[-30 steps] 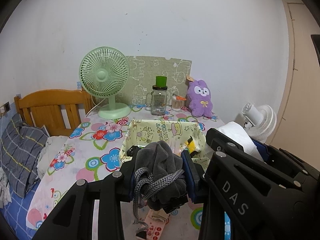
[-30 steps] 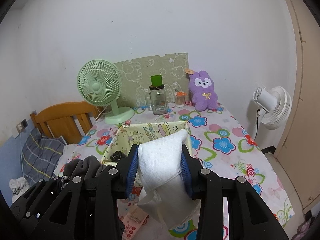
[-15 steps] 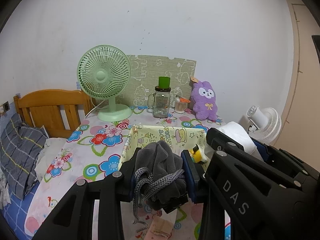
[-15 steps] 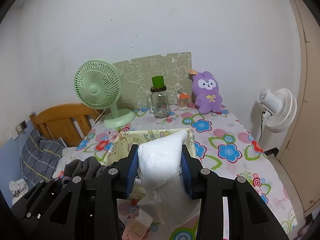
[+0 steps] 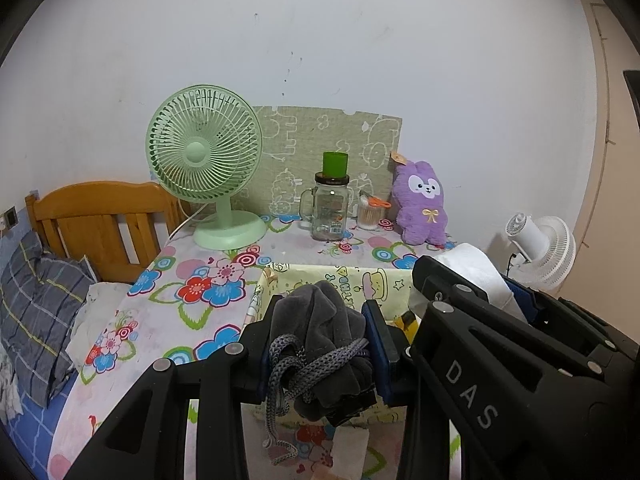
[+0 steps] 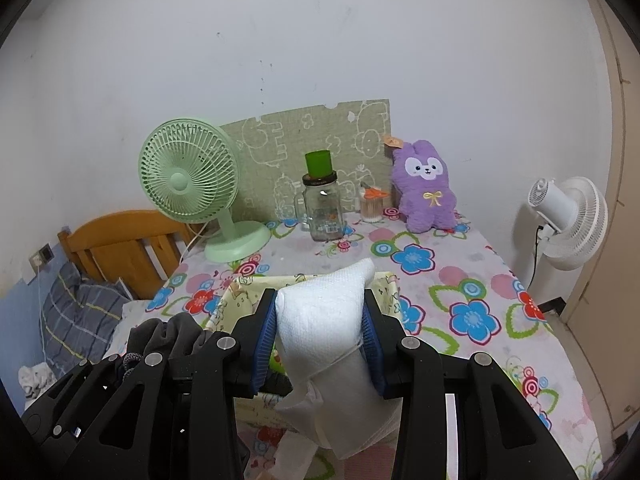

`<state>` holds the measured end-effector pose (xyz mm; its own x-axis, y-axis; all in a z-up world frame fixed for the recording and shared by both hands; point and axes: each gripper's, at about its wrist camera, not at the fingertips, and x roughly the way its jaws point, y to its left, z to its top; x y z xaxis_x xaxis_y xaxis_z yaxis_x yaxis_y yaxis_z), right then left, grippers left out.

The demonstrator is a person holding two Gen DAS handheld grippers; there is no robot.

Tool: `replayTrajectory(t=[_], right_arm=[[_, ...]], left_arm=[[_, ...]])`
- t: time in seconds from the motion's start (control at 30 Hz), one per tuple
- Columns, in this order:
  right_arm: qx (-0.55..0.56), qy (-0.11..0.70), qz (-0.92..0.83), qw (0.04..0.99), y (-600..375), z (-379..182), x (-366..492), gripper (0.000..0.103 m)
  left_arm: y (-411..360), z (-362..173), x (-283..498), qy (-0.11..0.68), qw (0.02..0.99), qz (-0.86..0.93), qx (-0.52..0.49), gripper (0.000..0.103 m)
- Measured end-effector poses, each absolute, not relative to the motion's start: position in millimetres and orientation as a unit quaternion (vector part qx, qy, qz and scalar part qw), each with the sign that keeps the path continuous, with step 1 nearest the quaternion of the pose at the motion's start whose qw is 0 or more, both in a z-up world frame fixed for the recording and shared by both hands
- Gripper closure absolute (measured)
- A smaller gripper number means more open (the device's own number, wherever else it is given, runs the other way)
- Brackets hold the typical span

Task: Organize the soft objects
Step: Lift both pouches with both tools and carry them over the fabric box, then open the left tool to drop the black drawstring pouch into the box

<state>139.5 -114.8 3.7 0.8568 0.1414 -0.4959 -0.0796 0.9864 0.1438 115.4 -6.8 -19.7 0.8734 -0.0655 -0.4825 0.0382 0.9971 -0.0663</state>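
loosely bunched grey cloth [image 5: 320, 336]; corded

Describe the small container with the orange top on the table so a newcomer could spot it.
Start at the green patterned board against the wall. Before it stand a glass jar and a purple plush. The cotton-swab cup sits between them, the smallest, capped orange.
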Motion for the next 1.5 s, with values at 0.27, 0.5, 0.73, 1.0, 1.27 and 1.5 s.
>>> replayTrajectory(t=[0.27, 0.5, 0.73, 1.0, 1.27, 1.5], right_arm=[[0.064, 0.267, 0.059, 0.96, -115.6, -4.6, 162.7, 0.06], [0.066, 0.274, 0.062, 0.958, -114.8, -13.4, 180.5, 0.06], [0.069, 0.283, 0.058, 0.955, -115.5, -22.6, 195.2, 0.06], [0.069, 0.3, 0.058, 0.95, -111.1, -34.5, 208.1, 0.06], [0.069, 0.308, 0.071, 0.946, -102.2, -41.3, 214.5, 0.06], [0.072, 0.31, 0.081, 0.945, -97.4, -43.5, 218.9, 0.059]], left_arm=[[-7.0, -25.7, 135.1, 0.256, 0.966, -0.025, -0.022, 0.064], [-7.3, -32.9, 149.2, 0.263, 0.964, -0.023, -0.023, 0.064], [-6.4, -41.8, 165.2, 0.274, 0.961, -0.028, -0.024, 0.064], [-2.0, -53.6, 179.2, 0.303, 0.951, -0.046, -0.029, 0.061], [4.9, -57.4, 181.7, 0.313, 0.949, -0.037, -0.023, 0.053], [8.4, -58.0, 186.0, 0.322, 0.946, -0.032, -0.018, 0.041]])
